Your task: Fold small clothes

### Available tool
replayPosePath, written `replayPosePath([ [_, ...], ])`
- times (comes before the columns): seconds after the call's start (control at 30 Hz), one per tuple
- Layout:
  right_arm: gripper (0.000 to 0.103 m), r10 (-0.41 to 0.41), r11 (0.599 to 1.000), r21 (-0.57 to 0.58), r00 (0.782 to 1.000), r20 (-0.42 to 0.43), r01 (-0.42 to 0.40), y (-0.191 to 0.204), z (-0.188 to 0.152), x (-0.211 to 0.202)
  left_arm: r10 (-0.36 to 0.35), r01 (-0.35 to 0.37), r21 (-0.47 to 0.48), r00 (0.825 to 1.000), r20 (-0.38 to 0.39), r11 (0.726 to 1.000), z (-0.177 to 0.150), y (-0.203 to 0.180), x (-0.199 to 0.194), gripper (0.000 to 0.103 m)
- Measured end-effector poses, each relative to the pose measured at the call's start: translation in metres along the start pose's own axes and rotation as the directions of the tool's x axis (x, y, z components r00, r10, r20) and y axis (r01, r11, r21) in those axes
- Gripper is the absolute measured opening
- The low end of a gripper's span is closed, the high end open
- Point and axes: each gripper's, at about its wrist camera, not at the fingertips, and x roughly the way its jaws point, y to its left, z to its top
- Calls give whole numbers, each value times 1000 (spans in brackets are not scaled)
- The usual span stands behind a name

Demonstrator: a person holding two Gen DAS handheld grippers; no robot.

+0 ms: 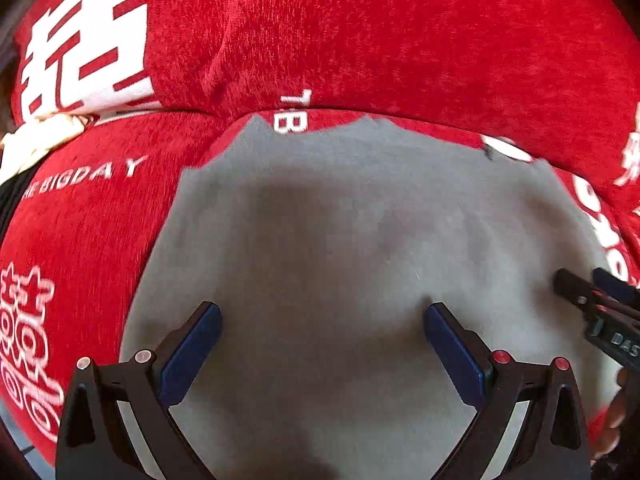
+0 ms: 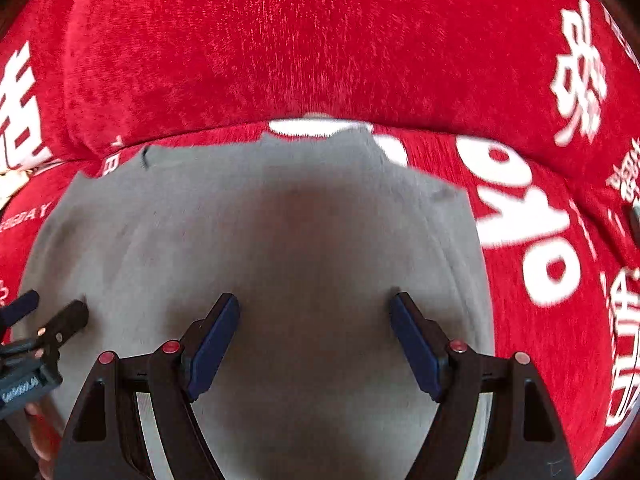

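We hover 2 spread hand-held grippers, left hand-held gripper and right hand-held gripper, side by side and empty over a grey garment lying flat on a red sofa cover, judging that the next fold calls for pinching an edge.

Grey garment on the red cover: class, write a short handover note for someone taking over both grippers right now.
Left gripper: open, empty, above the grey garment.
Right gripper: open, empty, above the same garment, beside the left one.
Where things are: the garment lies spread on the red cover with white lettering; its far edge is near the seam with the back cushion.
Done: garment looks laid out mostly flat; no fold is visible.
Left: grip an edge or corners and start folding. The pictures are blurred, so check which edge is which first.
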Motion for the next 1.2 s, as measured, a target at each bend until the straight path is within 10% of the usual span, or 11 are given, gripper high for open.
replayPosePath([
  [0.47, 93, -2, 997, 82, 999, -51, 6, -19, 62, 51, -11, 3, -86, 995, -95, 996, 73, 23, 37, 102],
  [0.67, 94, 25, 986, 158, 989, 146, -49, -39, 22, -18, -101, 107, -224, 994, 38, 969, 25, 99, -27, 102],
  [1.0, 94, 61, 997, 43, 991, 119, -66, 0, -38, -26, -230, 206, -274, 972, -56, 939, -21, 115, 3, 96],
  [1.2, 94, 64, 998, -17, 993, 97, -62, 26, -31, -18, -110, 108, -93, 994, -18, 990, -3, 70, -17, 26],
])
